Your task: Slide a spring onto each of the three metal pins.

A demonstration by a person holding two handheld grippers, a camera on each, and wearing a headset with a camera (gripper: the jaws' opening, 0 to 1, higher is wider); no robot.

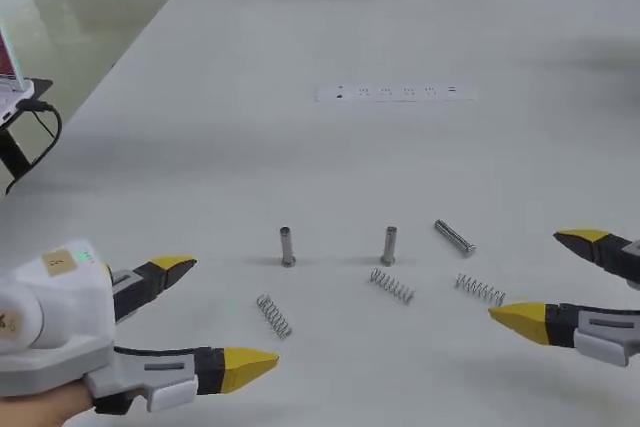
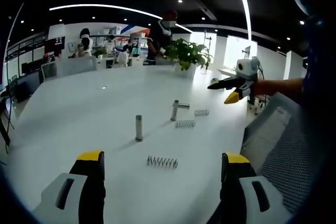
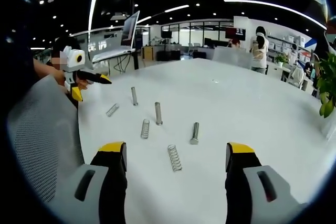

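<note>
On the white table two metal pins stand upright, one on the left and one in the middle. A third pin lies flat to their right. Three bare springs lie in front of them: left, middle, right. My left gripper is open and empty, with the left spring just ahead of its jaws. My right gripper is also open and empty, facing the right spring and the lying pin.
A flush power strip sits in the table further back. The table's left edge runs diagonally past a desk with cables. A mesh chair back is beside the table, and a potted plant stands beyond it.
</note>
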